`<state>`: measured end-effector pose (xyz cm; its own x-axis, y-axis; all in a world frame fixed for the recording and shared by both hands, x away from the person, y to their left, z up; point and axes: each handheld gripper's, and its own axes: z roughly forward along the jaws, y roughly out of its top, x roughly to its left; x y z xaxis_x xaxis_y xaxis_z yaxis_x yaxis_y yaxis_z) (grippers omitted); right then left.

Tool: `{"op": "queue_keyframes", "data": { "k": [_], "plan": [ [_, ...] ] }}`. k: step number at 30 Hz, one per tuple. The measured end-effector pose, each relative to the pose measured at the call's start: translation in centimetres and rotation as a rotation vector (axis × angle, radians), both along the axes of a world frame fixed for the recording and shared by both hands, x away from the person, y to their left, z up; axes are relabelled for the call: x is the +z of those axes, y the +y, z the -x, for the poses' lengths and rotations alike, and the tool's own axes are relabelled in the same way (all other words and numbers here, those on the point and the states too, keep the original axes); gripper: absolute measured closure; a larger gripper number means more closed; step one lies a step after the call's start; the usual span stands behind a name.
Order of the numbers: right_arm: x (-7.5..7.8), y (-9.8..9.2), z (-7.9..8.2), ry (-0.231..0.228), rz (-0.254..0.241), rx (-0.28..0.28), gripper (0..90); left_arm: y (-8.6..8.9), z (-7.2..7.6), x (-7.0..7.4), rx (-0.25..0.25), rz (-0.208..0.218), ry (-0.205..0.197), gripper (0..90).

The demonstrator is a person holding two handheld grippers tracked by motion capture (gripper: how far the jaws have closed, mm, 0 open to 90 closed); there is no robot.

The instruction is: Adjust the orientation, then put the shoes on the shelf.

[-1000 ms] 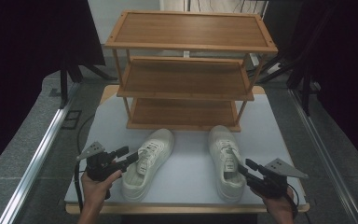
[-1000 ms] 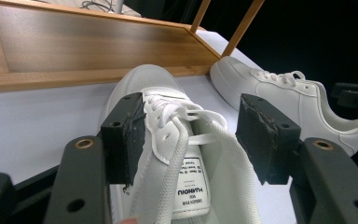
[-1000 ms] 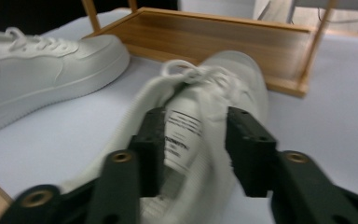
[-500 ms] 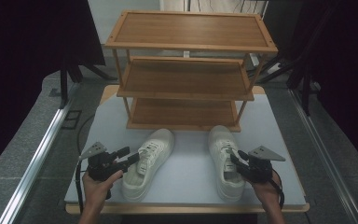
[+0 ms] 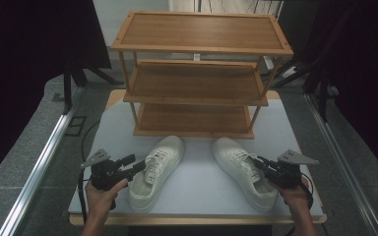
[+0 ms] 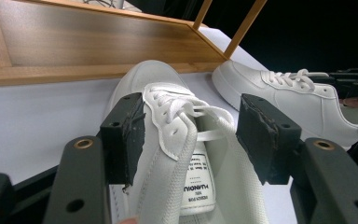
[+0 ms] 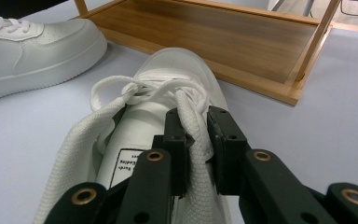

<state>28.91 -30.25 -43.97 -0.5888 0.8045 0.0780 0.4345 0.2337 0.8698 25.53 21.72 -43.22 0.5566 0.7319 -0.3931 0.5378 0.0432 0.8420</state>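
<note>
The right shoe (image 5: 243, 169) lies on the table (image 5: 202, 187) in front of the wooden rack (image 5: 197, 73), toe toward the bottom shelf (image 5: 192, 119), with the left shoe (image 5: 155, 169) just beside it across a bare strip of table. The right gripper (image 7: 196, 135) has just been closing its jaws, and the right gripper view shows them pinched on the thin side collar of the right shoe, one pad inside the opening and one outside. That hold looks shallow and sits well back from the toe, so a lift would likely let the front of the shoe droop and swing; the soft collar could also fold and slip out from between the pads. A sagging toe may catch the front edge of the bottom shelf instead of clearing it.

The left gripper (image 6: 191, 140) stands released, its jaws wide apart on either side of the left shoe's collar and tongue, pressing on nothing. If they close where they are, they may trap the tongue or the loose laces (image 6: 177, 105) rather than the firmer side wall, giving a weak grasp. The two shoes are near enough that a swinging heel could knock the other one askew.
</note>
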Motion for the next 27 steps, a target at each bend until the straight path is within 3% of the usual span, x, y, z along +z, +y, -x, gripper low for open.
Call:
{"op": "queue_keyframes", "data": {
  "k": [3,7,16,27],
  "plan": [
    [-0.1,-0.1,0.1,0.003,-0.014,-0.006,74.2,-0.2,0.0,0.0,-0.004,-0.006,0.0,41.4],
    [-0.1,0.1,0.3,-0.005,-0.004,-0.049,57.1,-0.1,0.1,0.0,-0.002,-0.003,-0.004,41.0],
    [1.8,-0.6,1.8,-0.082,-0.057,-0.048,50.4,0.7,0.3,0.5,0.011,0.002,-0.018,41.1],
    [2.3,-0.4,1.8,-0.08,-0.044,-0.028,47.1,0.3,0.3,0.8,0.004,-0.049,-0.021,39.5]
  ]
}}
